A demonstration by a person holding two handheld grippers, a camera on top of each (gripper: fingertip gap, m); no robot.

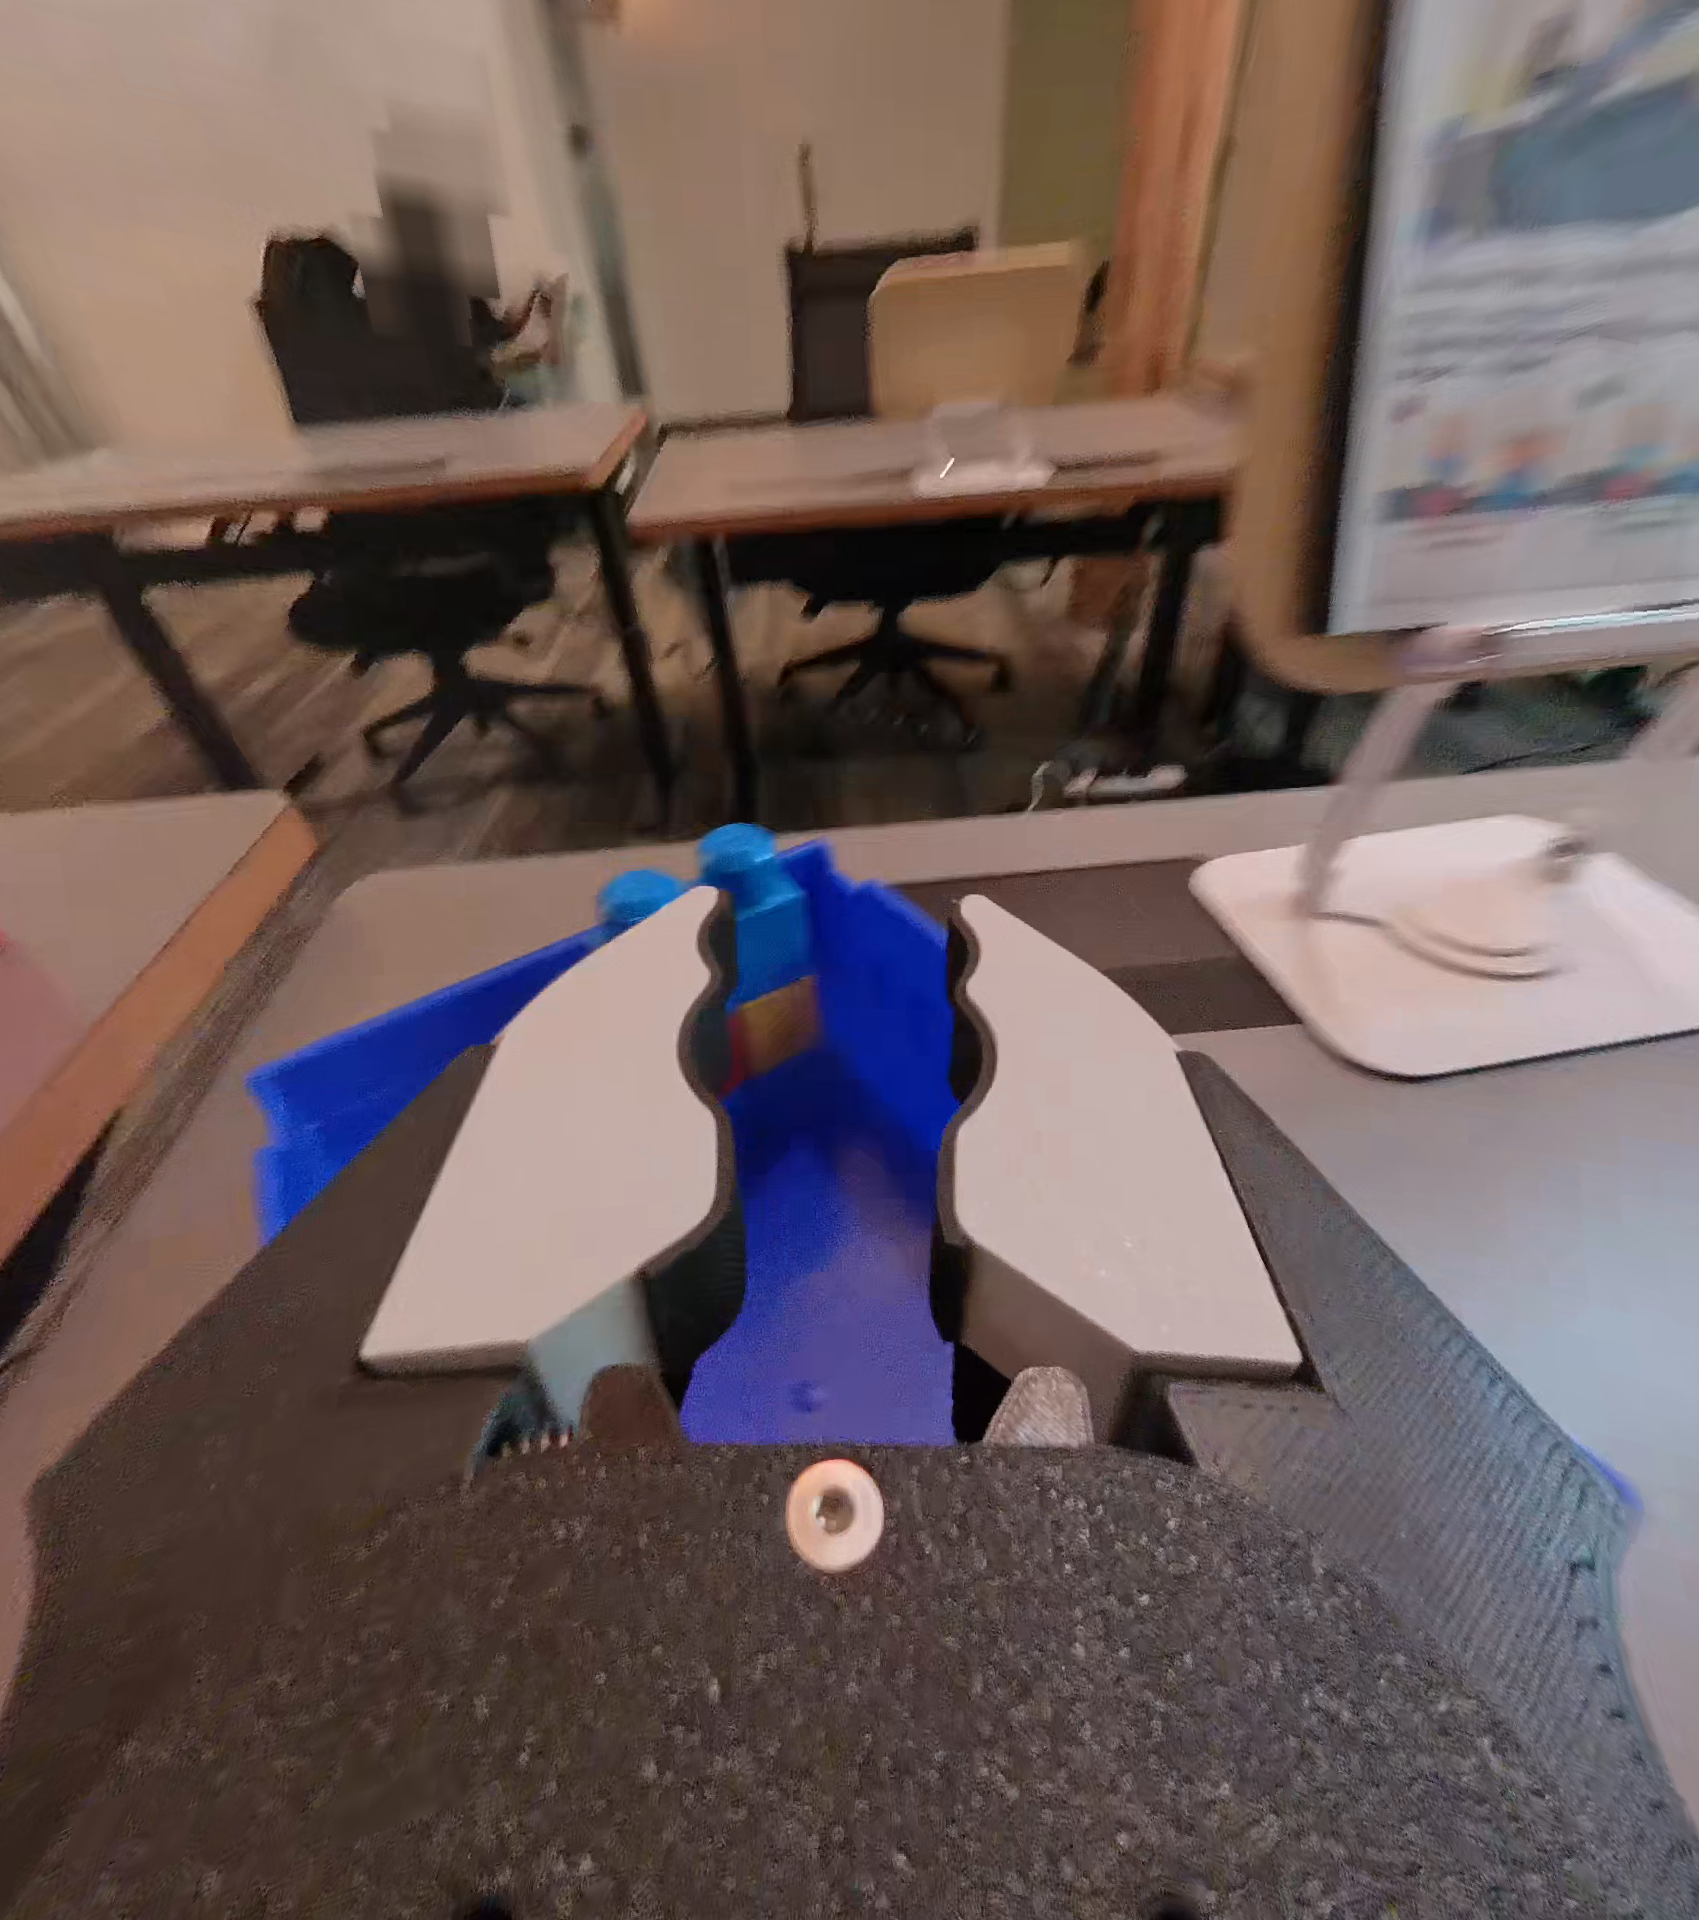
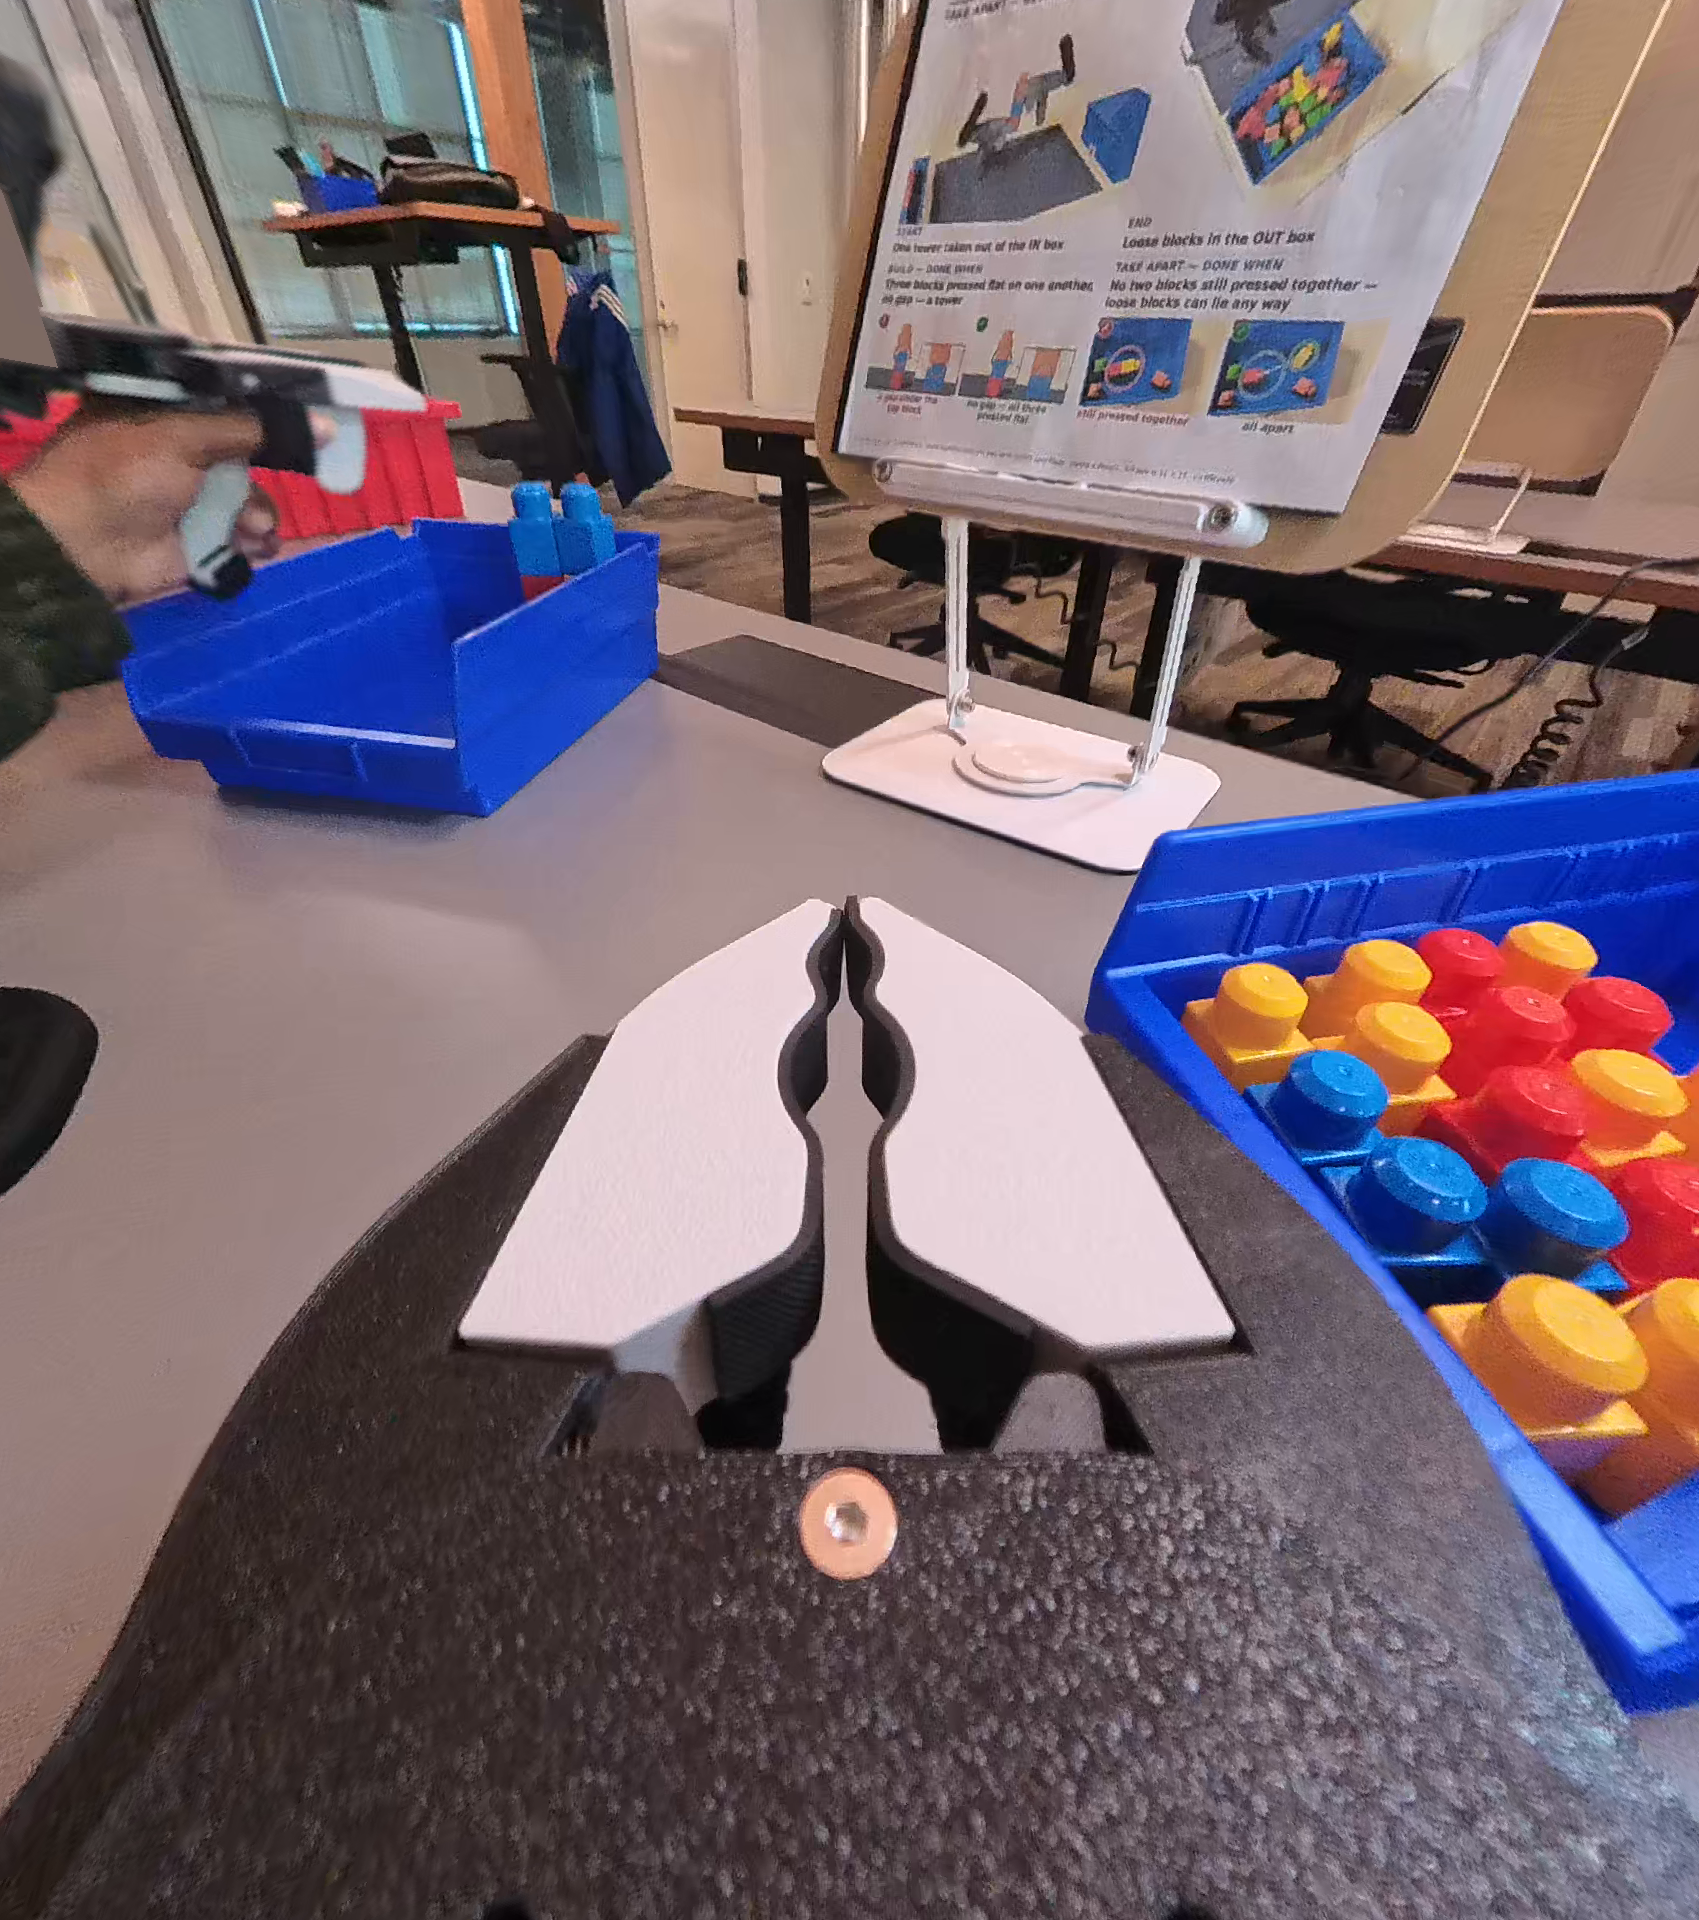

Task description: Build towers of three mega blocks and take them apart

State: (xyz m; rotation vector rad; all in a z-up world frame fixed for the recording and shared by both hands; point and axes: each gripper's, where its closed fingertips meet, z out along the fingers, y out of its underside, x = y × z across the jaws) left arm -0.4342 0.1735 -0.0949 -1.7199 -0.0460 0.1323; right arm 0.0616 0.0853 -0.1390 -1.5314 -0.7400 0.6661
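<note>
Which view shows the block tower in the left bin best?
Right wrist view: the tower stands sharp against the bin's far wall, unobstructed. In the left wrist view it is blurred, partly hidden behind the open left gripper.

Blue bins [image 2: 471, 675]; orange, red, blue blocks [image 2: 1510, 1132]; grey table [image 2: 512, 883].

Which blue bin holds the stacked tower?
The far blue bin, under the left hand-held gripper: one upright tower stands in it. The near bin holds only loose blocks.
</note>
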